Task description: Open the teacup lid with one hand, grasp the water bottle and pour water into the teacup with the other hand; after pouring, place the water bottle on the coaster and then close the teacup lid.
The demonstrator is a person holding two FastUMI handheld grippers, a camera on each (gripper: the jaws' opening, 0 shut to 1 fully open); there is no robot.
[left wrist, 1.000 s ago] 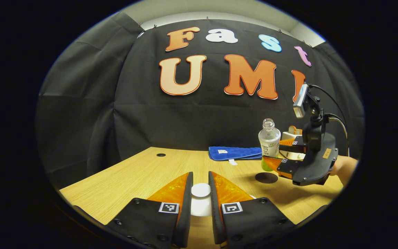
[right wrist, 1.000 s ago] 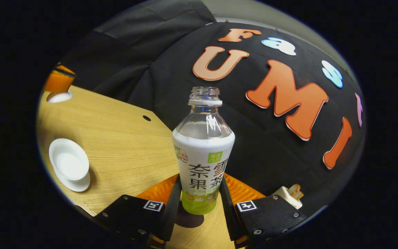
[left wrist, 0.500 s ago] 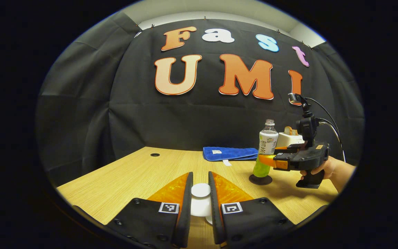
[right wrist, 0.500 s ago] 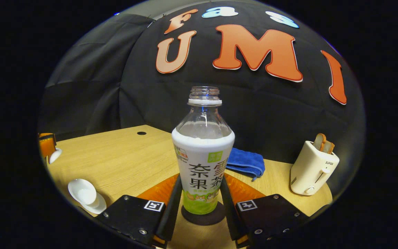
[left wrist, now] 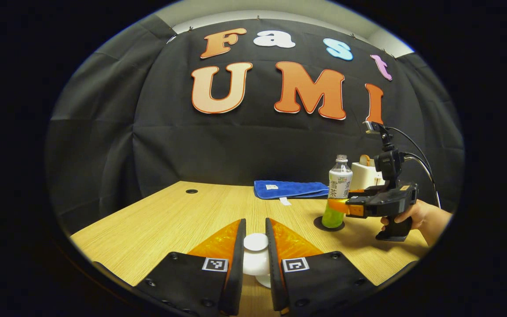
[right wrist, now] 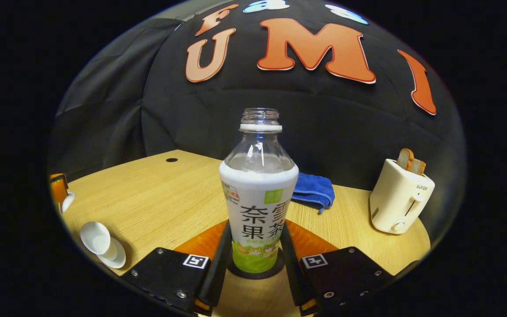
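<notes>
The wooden table [right wrist: 156, 198] fills the lower half of the right gripper view. Your water bottle [right wrist: 259, 193] stands upright in the middle, on the dark coaster [right wrist: 275, 266]. Your right gripper [right wrist: 253, 259] squeezes it from both sides. So the bottle step looks nearly done. Next, let go of the bottle gently.

The open teacup [right wrist: 96, 237] sits at the lower left. In the left gripper view, your left gripper [left wrist: 255, 253] pinches the lid [left wrist: 255, 252] at the bottom middle. Then bring it down onto the cup.
</notes>
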